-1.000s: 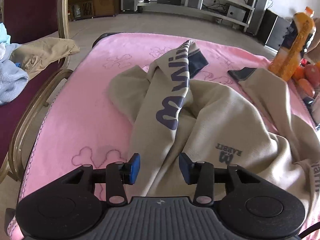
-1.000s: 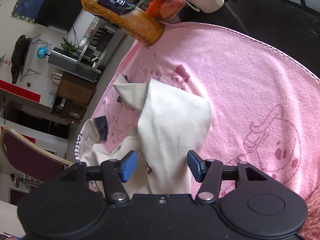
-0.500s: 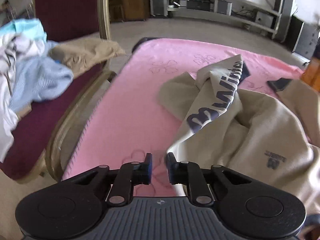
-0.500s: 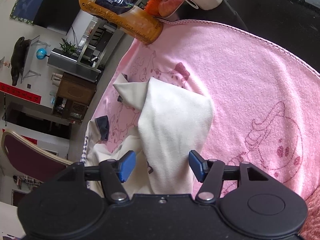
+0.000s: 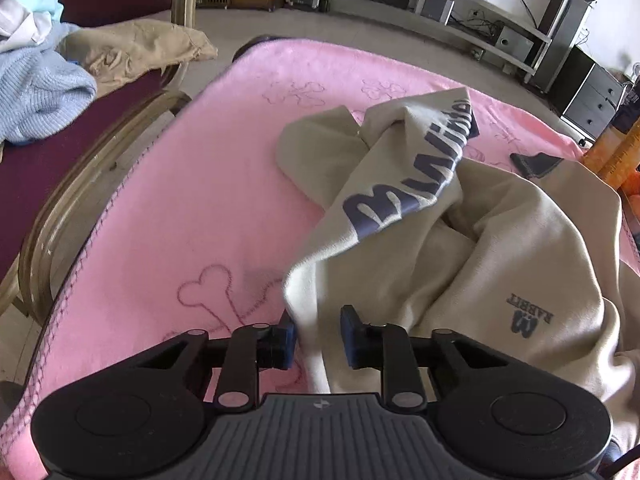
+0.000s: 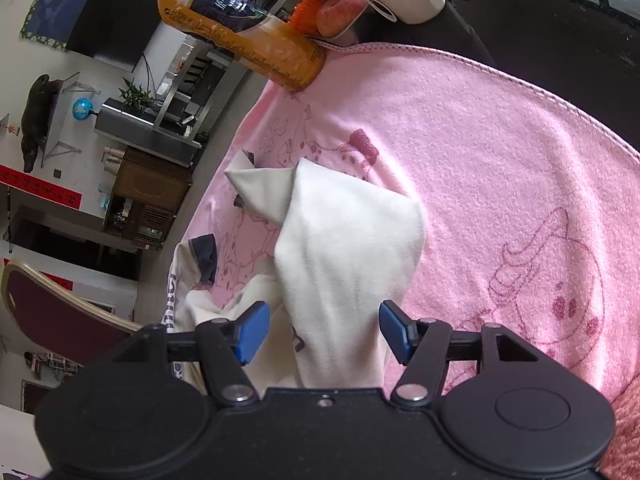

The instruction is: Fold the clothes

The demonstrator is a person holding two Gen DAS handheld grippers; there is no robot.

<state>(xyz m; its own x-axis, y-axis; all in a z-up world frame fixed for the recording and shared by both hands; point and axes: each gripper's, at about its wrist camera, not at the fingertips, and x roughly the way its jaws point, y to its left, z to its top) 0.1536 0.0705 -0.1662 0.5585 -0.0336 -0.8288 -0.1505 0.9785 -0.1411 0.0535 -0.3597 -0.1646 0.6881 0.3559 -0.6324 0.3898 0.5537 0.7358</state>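
Note:
A beige sweatshirt [image 5: 500, 264] with dark blue lettering lies rumpled on the pink blanket [image 5: 192, 200]. My left gripper [image 5: 316, 340] points down at the garment's near left edge. A strip of that edge runs up between its jaws, which are opening; a gap shows beside the right pad. In the right wrist view the same sweatshirt [image 6: 348, 248] shows a folded pale sleeve. My right gripper [image 6: 322, 330] stands open over it, its blue pads on either side of the cloth without pressing.
A dark red chair [image 5: 80, 184] at the left carries a blue knit [image 5: 36, 96] and a beige garment [image 5: 136, 48]. An orange drink bottle [image 6: 240, 36] and fruit [image 6: 332, 12] stand at the blanket's far edge. The blanket's stitched edge [image 6: 560, 100] borders a dark surface.
My left gripper narrowed its jaws, slid along the sweatshirt's left edge, and now has cloth between slightly wider jaws. The right gripper and the sleeve under it have stayed put.

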